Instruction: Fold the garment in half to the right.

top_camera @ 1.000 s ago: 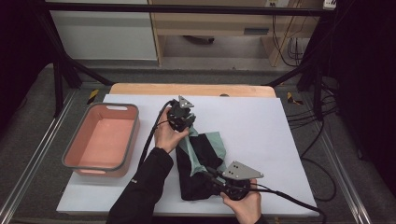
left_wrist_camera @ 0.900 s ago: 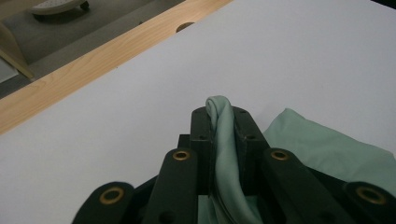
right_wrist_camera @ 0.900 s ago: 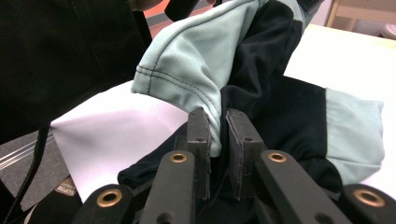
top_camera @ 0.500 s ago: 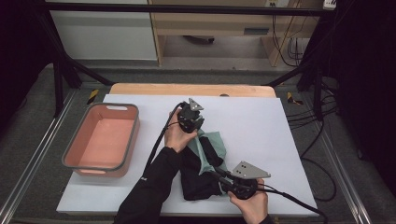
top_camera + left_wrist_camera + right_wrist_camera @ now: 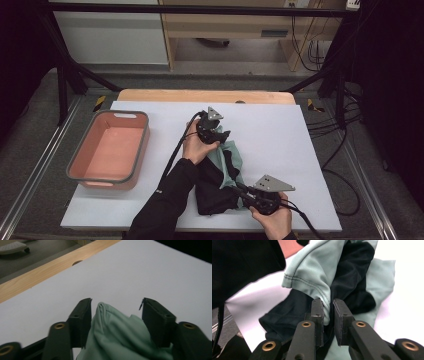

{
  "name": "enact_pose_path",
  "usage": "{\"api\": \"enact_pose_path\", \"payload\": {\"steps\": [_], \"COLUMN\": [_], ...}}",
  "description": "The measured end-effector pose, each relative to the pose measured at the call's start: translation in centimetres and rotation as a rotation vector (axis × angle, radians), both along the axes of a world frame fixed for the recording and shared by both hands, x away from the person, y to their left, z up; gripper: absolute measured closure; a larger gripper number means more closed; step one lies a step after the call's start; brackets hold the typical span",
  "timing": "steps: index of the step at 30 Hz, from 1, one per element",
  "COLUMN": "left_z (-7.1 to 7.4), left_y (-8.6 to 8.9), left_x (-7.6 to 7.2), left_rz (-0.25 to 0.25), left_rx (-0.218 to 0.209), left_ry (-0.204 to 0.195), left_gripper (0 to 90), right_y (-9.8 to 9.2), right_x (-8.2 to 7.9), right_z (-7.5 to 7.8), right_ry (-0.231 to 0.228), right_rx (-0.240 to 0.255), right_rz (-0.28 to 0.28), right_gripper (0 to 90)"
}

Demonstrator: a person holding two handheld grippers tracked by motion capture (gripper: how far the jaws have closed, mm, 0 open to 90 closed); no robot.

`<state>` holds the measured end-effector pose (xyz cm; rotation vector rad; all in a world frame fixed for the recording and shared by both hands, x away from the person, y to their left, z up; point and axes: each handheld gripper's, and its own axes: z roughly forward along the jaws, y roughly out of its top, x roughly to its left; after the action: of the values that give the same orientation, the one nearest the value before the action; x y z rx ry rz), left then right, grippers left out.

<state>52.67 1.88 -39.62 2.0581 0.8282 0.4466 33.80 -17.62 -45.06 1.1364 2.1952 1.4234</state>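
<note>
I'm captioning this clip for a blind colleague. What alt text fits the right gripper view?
The right claw, two black jaws rising from the bottom, is pinched shut on a fold of a mint-green and black garment lying crumpled on a white tabletop. A dark sleeve fills the upper left corner.

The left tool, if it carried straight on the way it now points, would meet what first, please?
Past the green cloth lying loose between its open jaws, the left tool seems to face only bare white table, then the wooden edge; depth is unclear.
</note>
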Motion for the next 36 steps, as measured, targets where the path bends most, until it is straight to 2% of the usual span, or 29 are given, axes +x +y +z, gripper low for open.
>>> {"api": "enact_pose_path", "payload": {"steps": [6, 9, 14, 18, 22, 28, 33, 36], "left_z": [1.4, 1.6, 0.8, -0.2, -1.2, -3.0, -3.9, -4.3], "left_y": [1.1, 2.4, 5.1, 7.2, 8.8, 10.6, 11.7, 12.3], "left_x": [-0.9, -1.6, -2.7, -3.8, -5.0, -6.5, -7.5, -8.2], "left_rz": [0.030, 0.037, 0.057, 0.070, 0.084, 0.102, 0.105, 0.105], "left_rx": [-0.050, -0.082, -0.093, -0.128, -0.131, -0.104, -0.106, -0.123], "left_ry": [-0.006, -0.011, 0.012, 0.029, 0.035, 0.052, 0.065, 0.065], "left_gripper": [20.0, 17.2, 12.7, 11.8, 10.3, 8.0, 6.5, 6.1], "right_y": [-0.5, -0.8, -1.7, -2.8, -3.7, -3.0, -2.1, -1.4], "right_x": [0.1, 0.1, -0.1, -0.5, -0.3, 1.7, 3.8, 5.3], "right_z": [-0.6, -0.9, -1.1, -0.6, 0.3, 1.9, 2.5, 2.8], "right_ry": [0.016, 0.023, 0.037, 0.024, -0.017, -0.045, -0.055, -0.053], "right_rx": [-0.007, -0.012, -0.002, 0.031, 0.041, 0.026, 0.009, 0.000], "right_rz": [-0.013, -0.018, -0.012, 0.007, 0.010, 0.033, 0.030, 0.035], "right_gripper": [79.5, 78.3, 71.1, 56.2, 49.3, 46.9, 48.3, 51.0]}}
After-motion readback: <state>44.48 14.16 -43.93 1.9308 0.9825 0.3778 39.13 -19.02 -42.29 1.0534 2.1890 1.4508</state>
